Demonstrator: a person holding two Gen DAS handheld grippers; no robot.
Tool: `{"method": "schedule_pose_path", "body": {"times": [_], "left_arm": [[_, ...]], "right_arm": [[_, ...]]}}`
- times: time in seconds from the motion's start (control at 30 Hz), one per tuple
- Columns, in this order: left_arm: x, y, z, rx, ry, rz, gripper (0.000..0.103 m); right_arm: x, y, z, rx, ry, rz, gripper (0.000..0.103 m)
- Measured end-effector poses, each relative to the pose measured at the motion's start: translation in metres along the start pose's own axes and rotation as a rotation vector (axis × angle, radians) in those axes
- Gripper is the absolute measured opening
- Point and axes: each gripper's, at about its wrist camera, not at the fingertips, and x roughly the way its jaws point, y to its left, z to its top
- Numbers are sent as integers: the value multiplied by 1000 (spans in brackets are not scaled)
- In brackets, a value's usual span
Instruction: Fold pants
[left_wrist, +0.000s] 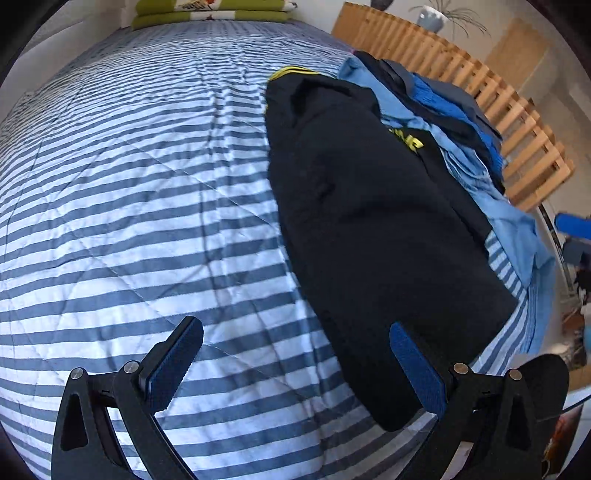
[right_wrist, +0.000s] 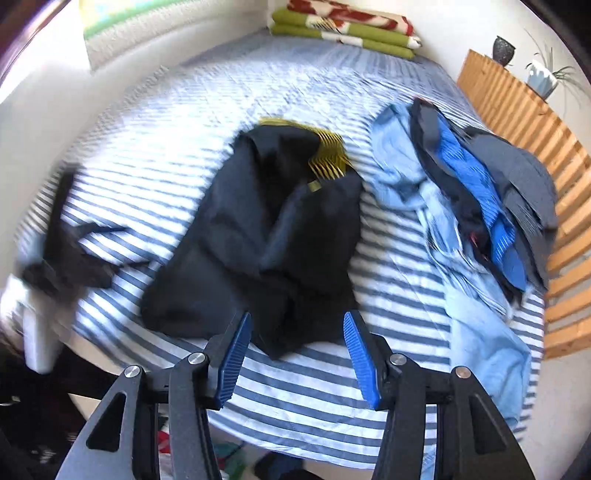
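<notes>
Leftmost, left gripper (left_wrist: 295, 354): fingers spread wide, nothing held. Centre, black pants (right_wrist: 266, 236): lay loosely folded on striped bedspread (right_wrist: 388, 258). Right gripper (right_wrist: 295, 347): fingers parted, empty. Rightward, blue clothes pile (right_wrist: 472, 206) beside the pants.

Pants (right_wrist: 258, 229) on the bed (right_wrist: 332, 406) — clothes pile (right_wrist: 480, 206) to their right (near the slats (right_wrist: 565, 236)).

Bedroom, daylight, bed fills my view.
I see a bed (left_wrist: 129, 192) with blue-and-white striped quilt, white wall (right_wrist: 207, 14) behind, folded green blankets (right_wrist: 343, 31) stacked at the far end. Slatted wooden frame (left_wrist: 480, 107) runs along the bed's right side; dark vase (right_wrist: 503, 50) and potted plant (right_wrist: 543, 79) sit on top. Bright light washes the stripes; floor clutter below is blurred.
</notes>
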Motion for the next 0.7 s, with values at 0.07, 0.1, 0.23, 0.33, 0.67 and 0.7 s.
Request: {"method": "schedule_pose_path", "body": {"times": [0.07,0.1,0.23,0.33,0.67,0.7], "left_arm": [[6,-12,-3,30,8,0,102],[7,-17,-4,38,13,-9,102],[11,-23,-8,30,17,-9,102],[15,-23,-11,-8,25,-65,99],[11,-14,-12,-3,15,-98,55],[11,-11,-11,-8,17,-96,47]], "right_arm": [[-6,-4,4,16,-8,25,48],[-11,-7,6,43,-14,60,48],[-9,-8,32,52,-72,75,48],[14,11,67,15,-79,93,48],[172,67,177,-56,120,46,53],[184,72,179,-82,136,8,53]]}}
